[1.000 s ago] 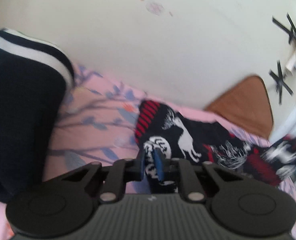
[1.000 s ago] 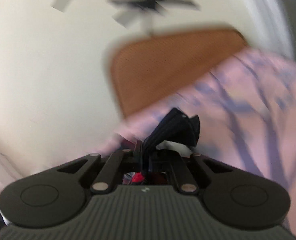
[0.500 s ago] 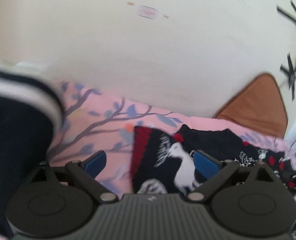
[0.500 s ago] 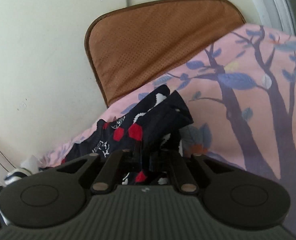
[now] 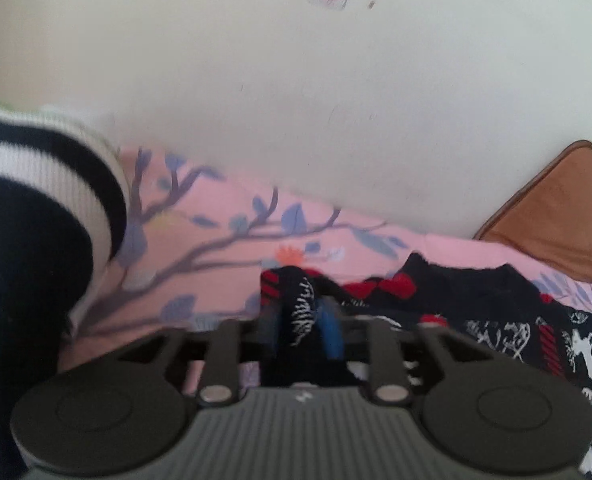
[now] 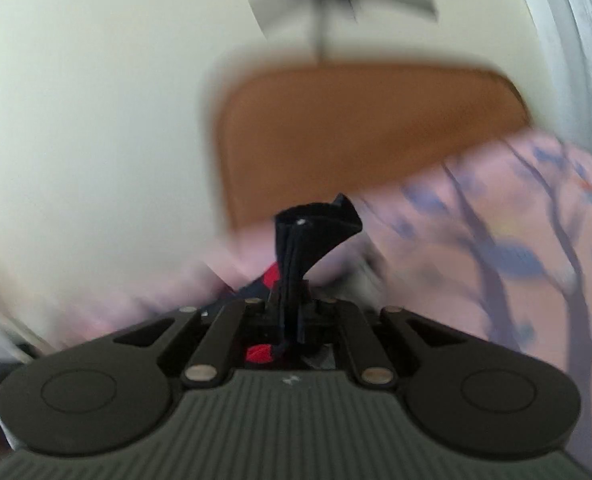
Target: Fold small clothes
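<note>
**Both grippers on the patterned garment, over the pink bedsheet**

The left gripper (image 5: 302,320) has a bunched fold of the dark patterned garment (image 5: 496,320) between its blue pads (image 5: 330,330). Its jaws are closing at this moment, and the fold fills the narrow gap between them; the pads look pressed against the cloth, although the picture is a little blurred there. The held fold is black with white lines and a red striped cuff, and it stands up out of the jaws.

The right gripper (image 6: 292,304) is clenched tight on a thin black edge of the same garment (image 6: 312,236). This edge rises nearly upright from the jaws and opens like a small fan at the top. A bit of red cloth shows below the jaws.

In the left wrist view the garment lies on the pink bedsheet (image 5: 216,216), which has a print of branches and leaves. Its long axis runs from the left gripper toward the right side of the picture, where white deer figures are visible. A brown cushion (image 5: 556,216) leans on the wall (image 5: 296,100) behind it. A dark sleeve with white stripes (image 5: 36,208) is at the left.
</note>
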Motion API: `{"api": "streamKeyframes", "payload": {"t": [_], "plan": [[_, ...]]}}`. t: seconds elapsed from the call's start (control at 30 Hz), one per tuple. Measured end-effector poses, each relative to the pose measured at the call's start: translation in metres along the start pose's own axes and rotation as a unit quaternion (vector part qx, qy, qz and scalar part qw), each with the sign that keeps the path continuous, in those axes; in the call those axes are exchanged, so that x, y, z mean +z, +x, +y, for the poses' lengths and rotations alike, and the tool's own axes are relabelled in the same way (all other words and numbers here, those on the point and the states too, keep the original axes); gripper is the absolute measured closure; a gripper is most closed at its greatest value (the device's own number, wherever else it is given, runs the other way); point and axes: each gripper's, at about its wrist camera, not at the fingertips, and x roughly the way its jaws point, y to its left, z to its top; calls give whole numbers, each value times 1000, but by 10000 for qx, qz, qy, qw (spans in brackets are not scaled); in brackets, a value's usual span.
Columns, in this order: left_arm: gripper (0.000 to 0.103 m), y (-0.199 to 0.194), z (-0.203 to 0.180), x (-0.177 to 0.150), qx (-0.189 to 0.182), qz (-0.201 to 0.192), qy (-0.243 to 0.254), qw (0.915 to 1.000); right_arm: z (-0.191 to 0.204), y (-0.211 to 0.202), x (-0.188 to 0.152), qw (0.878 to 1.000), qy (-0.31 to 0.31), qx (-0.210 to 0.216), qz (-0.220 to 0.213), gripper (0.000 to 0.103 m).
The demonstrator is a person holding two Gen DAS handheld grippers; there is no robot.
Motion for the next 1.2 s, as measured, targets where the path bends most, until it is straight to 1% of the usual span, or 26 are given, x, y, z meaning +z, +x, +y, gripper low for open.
{"api": "streamKeyframes", "payload": {"t": [0.03, 0.07, 0.1, 0.13, 0.23, 0.27, 0.3, 0.37, 0.4, 0.47, 0.53, 0.57, 0.6, 0.63, 0.67, 0.7, 0.73, 0.77, 0.8, 0.9, 0.97, 1.03, 1.07, 1.1, 1.17, 1.2], "plan": [[29, -1, -1, -1, 93, -9, 57, 9999, -5, -7, 2, 9997, 194, 132, -76, 95], [19, -2, 0, 0, 206, -7, 30, 9998, -10, -10, 4, 9991, 388, 152, -82, 95], [21, -7, 2, 3, 247, -97, -64, 9996, -13, -12, 5, 9986, 497, 169, -70, 95], [26, -14, 7, 6, 206, -181, -192, 9994, -13, -12, 5, 9989, 449, 144, -47, 95], [29, -43, 23, 16, -367, -413, -658, 9963, 1, -15, 7, 9999, 128, -36, -80, 95], [36, -50, 23, 18, -570, -376, -628, 9957, 9, -14, 7, 9999, -3, -106, -108, 95], [40, -55, 21, 19, -702, -298, -520, 9957, 16, -16, 8, 9996, -156, -159, -151, 95], [57, -63, 12, 13, -981, -157, -248, 9947, 31, -20, 10, 9986, -427, -155, -269, 95], [61, -63, 7, 10, -1131, -21, -85, 9935, 42, -21, 12, 9976, -585, -127, -343, 95], [83, -54, -4, 3, -1199, 428, 262, 9915, 71, -24, 13, 9927, -1091, 13, -511, 95], [84, -38, -13, -9, -1110, 845, 537, 9888, 108, -26, 7, 9814, -1803, 266, -599, 94], [86, -27, -13, -12, -1050, 989, 584, 9878, 123, -26, 2, 9748, -2124, 425, -539, 91], [86, -24, -11, -13, -1056, 918, 609, 9883, 138, -23, -5, 9675, -2434, 580, -370, 88], [87, -24, -10, -12, -1085, 956, 643, 9874, 153, -14, -16, 9573, -2777, 799, 36, 84], [88, -25, -7, -11, -1120, 985, 600, 9870, 163, -2, -28, 9438, -3090, 1006, 606, 62], [88, -25, -3, -10, -1152, 1001, 535, 9868, 169, 8, -40, 9309, -3331, 1084, 1034, 44], [89, -25, -1, -10, -1188, 1006, 510, 9865, 172, 12, -53, 9197, -3598, 1046, 1172, 43], [89, -25, 1, -9, -1215, 1020, 479, 9862, 171, 5, -55, 9181, -3713, 1022, 940, 37], [89, -23, 3, -7, -1225, 1041, 410, 9861, 168, -1, -51, 9191, -3686, 1070, 889, 32], [89, -30, 8, -2, -1285, 978, 227, 9866, 145, -22, -21, 9475, -2669, 1610, 715, 32], [89, -37, 8, 1, -1371, 775, 246, 9872, 131, -32, -4, 9599, -2161, 1708, 527, 34], [89, -42, 5, 1, -1433, 648, 307, 9871, 122, -33, 4, 9680, -1880, 1611, 418, 41], [88, -43, 2, 0, -1443, 644, 371, 9867, 117, -27, 6, 9706, -1804, 1529, 450, 52], [88, -42, -2, -2, -1396, 683, 481, 9867, 114, -16, 4, 9731, -1750, 1376, 595, 58], [87, -29, -11, -9, -1052, 905, 792, 9871, 114, 16, -15, 9725, -1834, 940, 1083, 60], [88, -24, -13, -14, -950, 885, 956, 9869, 110, 28, -27, 9707, -2001, 837, 1031, 59]]}}
